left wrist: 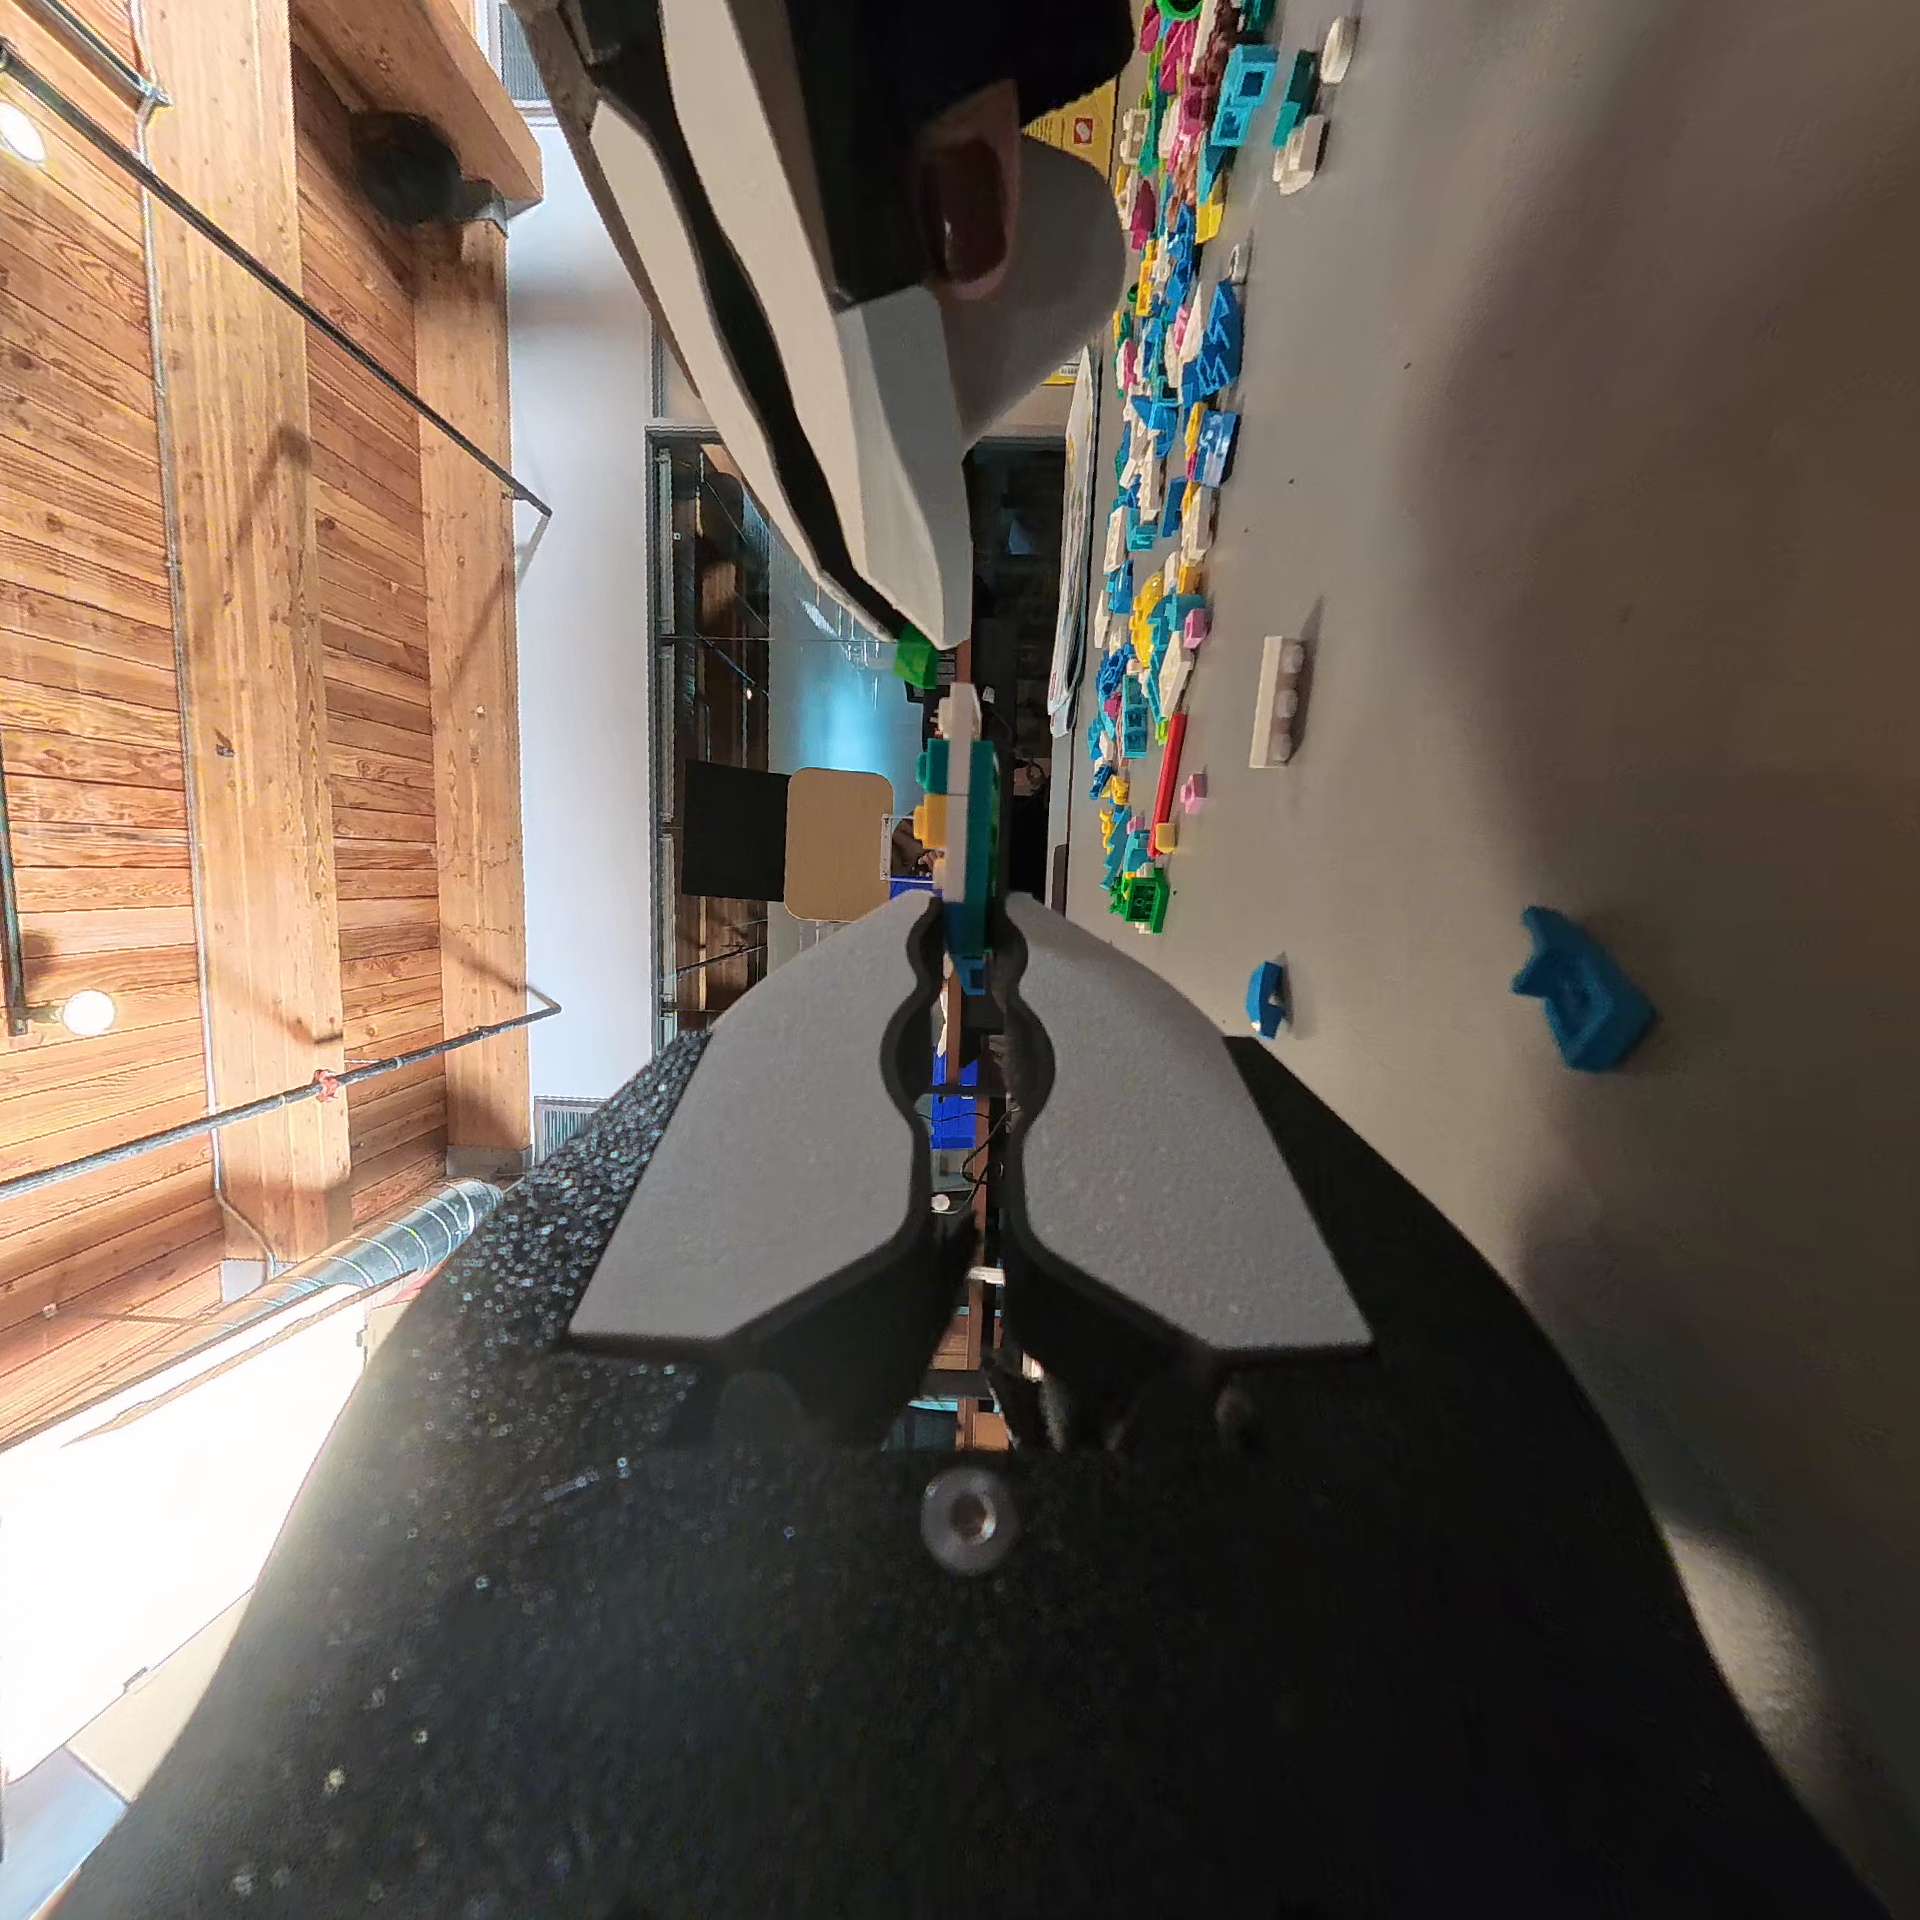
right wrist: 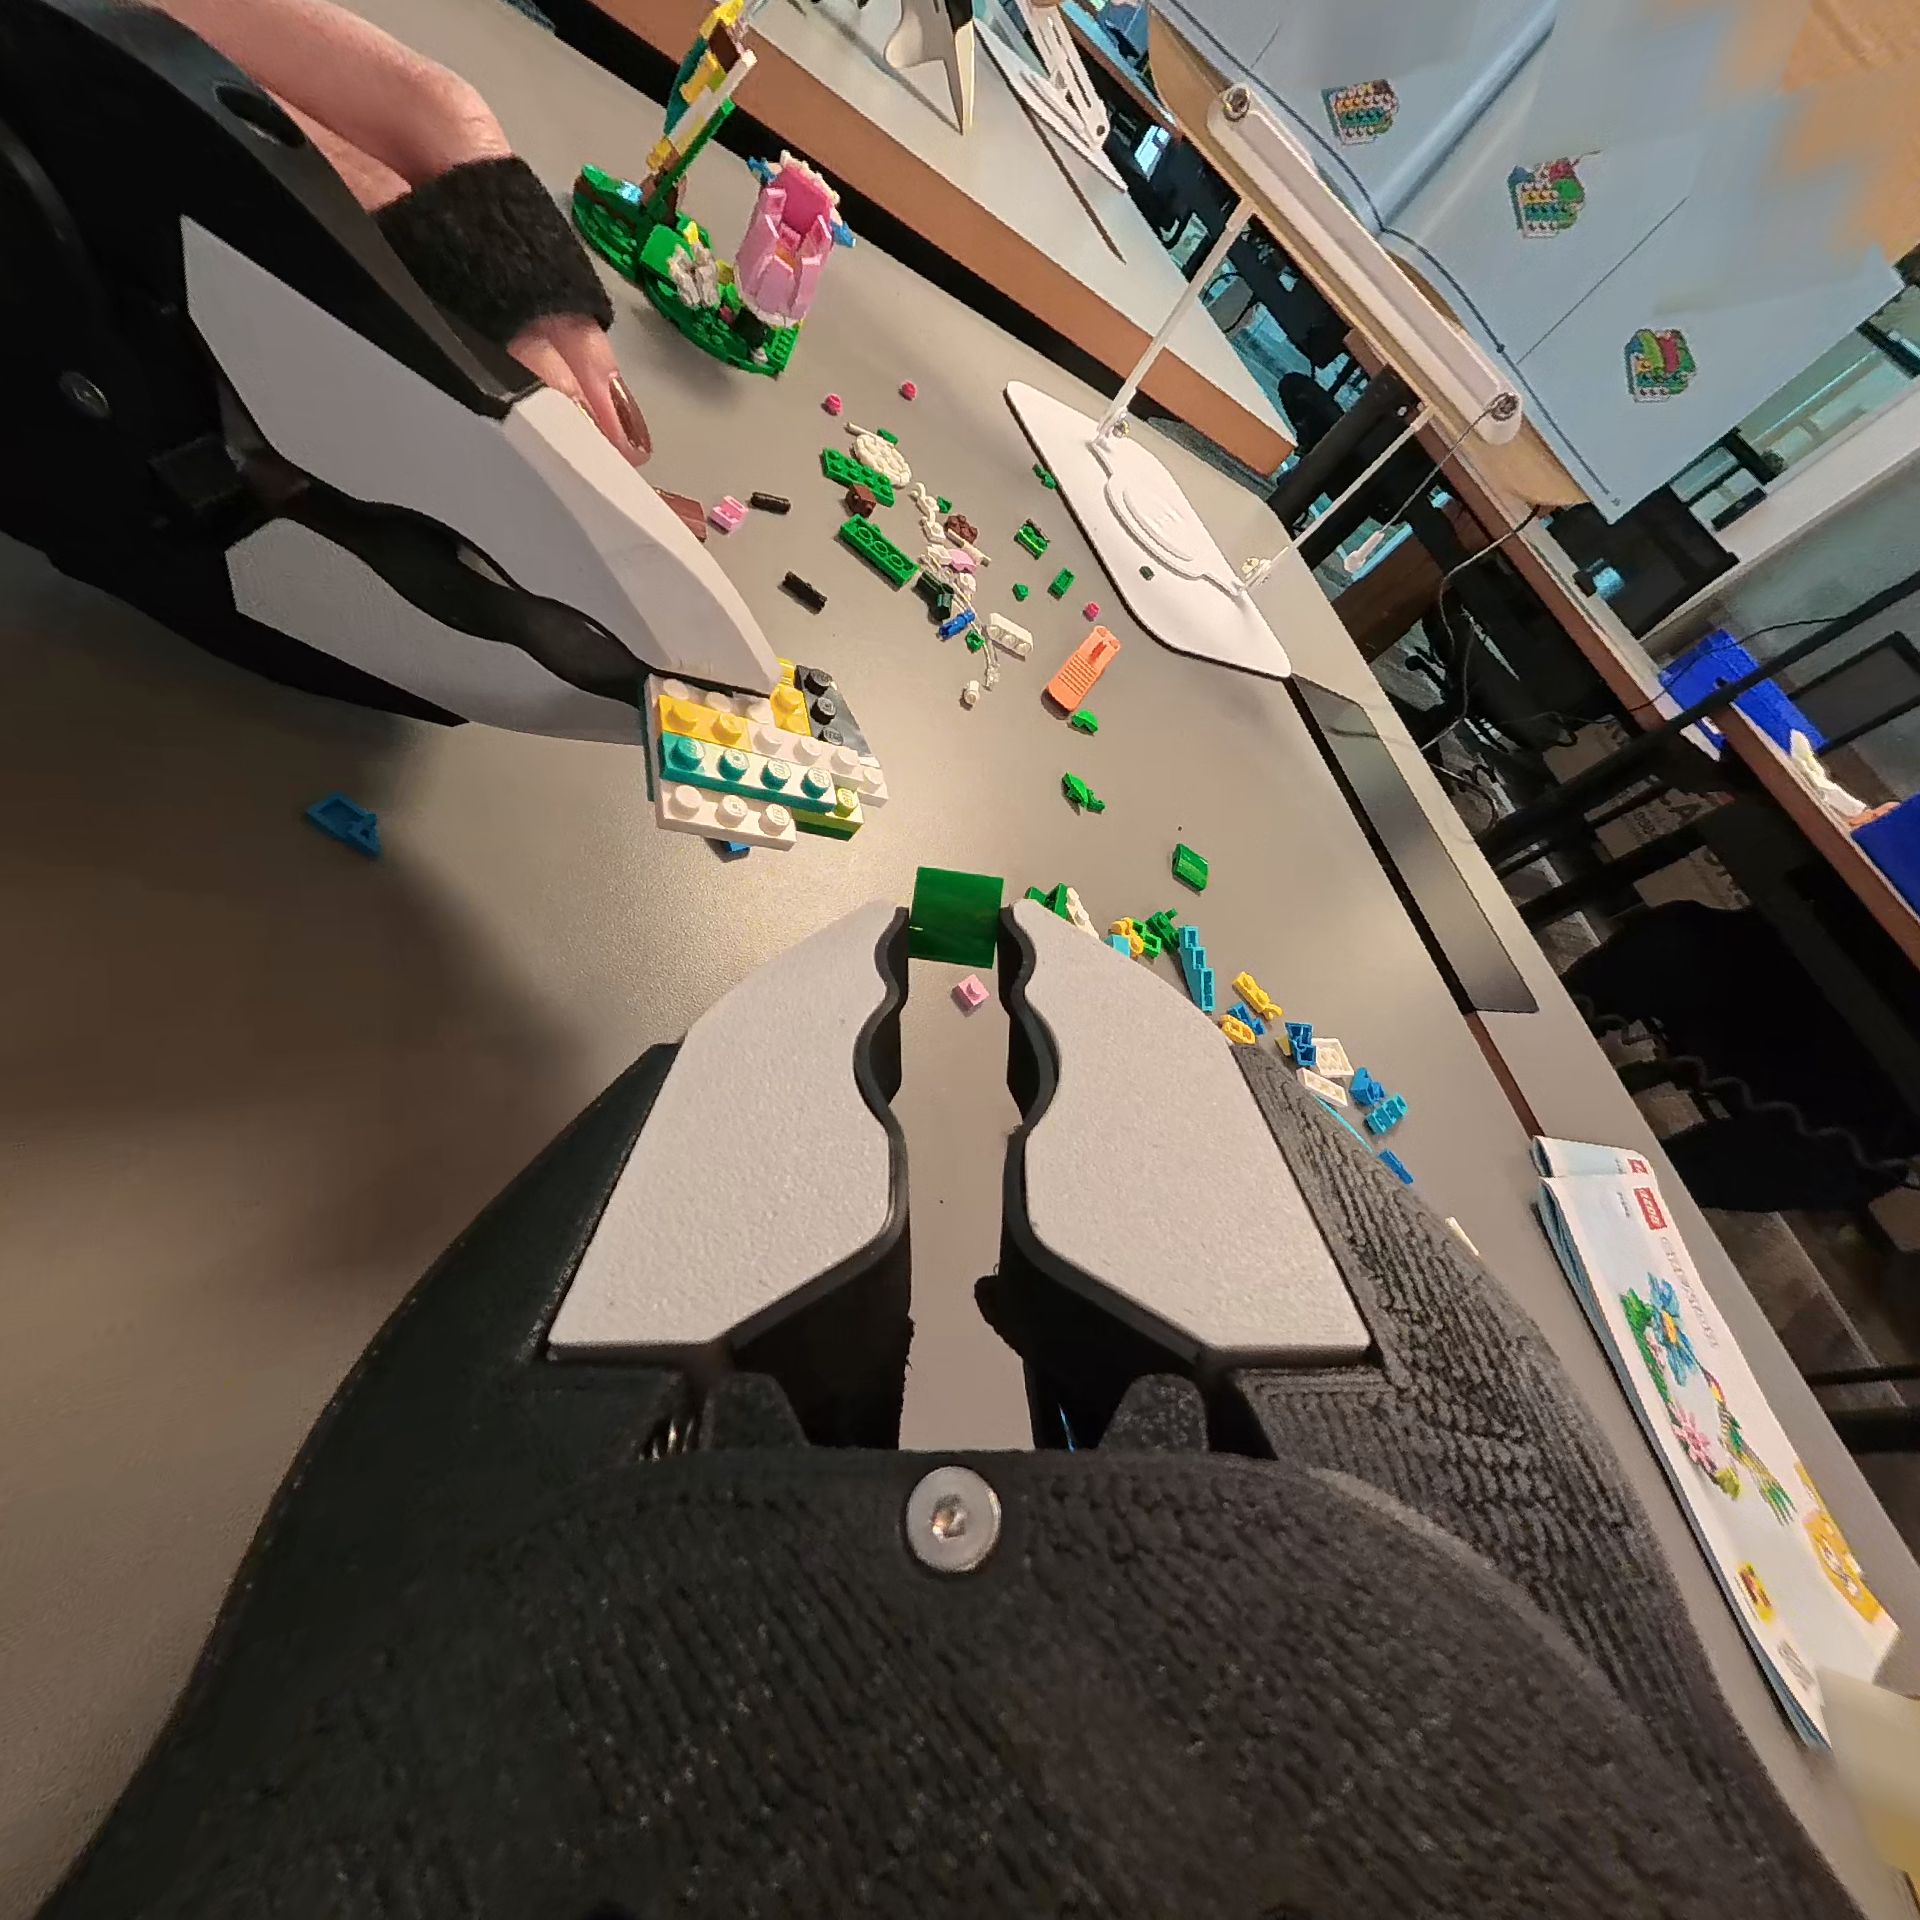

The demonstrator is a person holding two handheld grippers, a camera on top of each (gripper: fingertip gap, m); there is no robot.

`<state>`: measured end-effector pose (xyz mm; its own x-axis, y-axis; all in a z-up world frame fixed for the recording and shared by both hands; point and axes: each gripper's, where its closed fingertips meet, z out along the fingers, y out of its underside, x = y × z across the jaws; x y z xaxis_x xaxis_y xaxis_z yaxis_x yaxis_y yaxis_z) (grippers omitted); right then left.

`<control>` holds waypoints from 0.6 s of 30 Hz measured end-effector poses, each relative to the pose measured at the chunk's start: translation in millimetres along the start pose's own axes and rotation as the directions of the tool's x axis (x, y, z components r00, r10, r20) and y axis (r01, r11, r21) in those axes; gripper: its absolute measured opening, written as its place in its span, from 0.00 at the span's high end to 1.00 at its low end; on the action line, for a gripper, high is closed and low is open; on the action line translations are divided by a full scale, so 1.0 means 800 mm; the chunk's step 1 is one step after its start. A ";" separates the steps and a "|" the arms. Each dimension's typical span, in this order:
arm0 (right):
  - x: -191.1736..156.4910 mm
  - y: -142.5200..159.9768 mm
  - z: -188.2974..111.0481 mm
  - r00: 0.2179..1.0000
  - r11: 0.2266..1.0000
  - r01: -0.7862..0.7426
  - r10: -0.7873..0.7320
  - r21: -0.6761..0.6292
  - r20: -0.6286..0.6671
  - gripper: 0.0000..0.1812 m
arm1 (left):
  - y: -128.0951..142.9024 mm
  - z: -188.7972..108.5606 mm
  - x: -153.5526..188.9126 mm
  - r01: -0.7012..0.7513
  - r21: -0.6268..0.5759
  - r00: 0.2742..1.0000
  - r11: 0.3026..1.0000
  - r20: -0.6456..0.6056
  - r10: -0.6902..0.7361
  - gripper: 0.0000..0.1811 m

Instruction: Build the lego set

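My left gripper (left wrist: 968,914) is shut on a partly built plate assembly (left wrist: 966,831) of white, teal and yellow bricks, held edge-on above the grey table (left wrist: 1558,520). In the right wrist view the same assembly (right wrist: 764,758) shows studs-up in the left gripper (right wrist: 707,681). My right gripper (right wrist: 954,912) is shut on a green tile (right wrist: 956,920), a short way below and right of the assembly. In the left wrist view the right gripper (left wrist: 925,613) reaches in from the top with the green piece (left wrist: 916,652) at its tip, just above the assembly.
Loose bricks (left wrist: 1164,468) lie in a band on the table, with a white plate (left wrist: 1276,701) and blue pieces (left wrist: 1584,992) nearer. In the right wrist view stand a finished pink flower model (right wrist: 727,249), a white stand base (right wrist: 1153,530), an orange brick separator (right wrist: 1083,667) and an instruction booklet (right wrist: 1704,1392). The left gripper's tips are roughly 6 cm from the right gripper's.
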<state>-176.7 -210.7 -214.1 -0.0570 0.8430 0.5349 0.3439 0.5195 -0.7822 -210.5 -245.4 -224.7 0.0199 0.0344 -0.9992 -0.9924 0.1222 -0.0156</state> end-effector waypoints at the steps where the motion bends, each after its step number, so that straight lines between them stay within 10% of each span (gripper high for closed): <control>1: 0.000 0.000 0.000 1.000 1.000 0.001 -0.001 0.000 0.000 0.92 | 0.000 0.000 0.000 0.000 0.001 1.000 1.000 0.001 0.000 0.96; 18: -0.001 0.001 0.001 1.000 1.000 0.012 -0.012 -0.008 0.002 0.92 | 0.000 0.000 0.001 0.000 0.001 1.000 1.000 -0.003 0.000 0.96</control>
<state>-177.0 -211.0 -215.9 -0.0626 0.8370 0.5436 0.3509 0.5284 -0.7731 -210.5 -245.3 -225.1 0.0196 0.0312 -0.9993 -0.9923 0.1227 -0.0156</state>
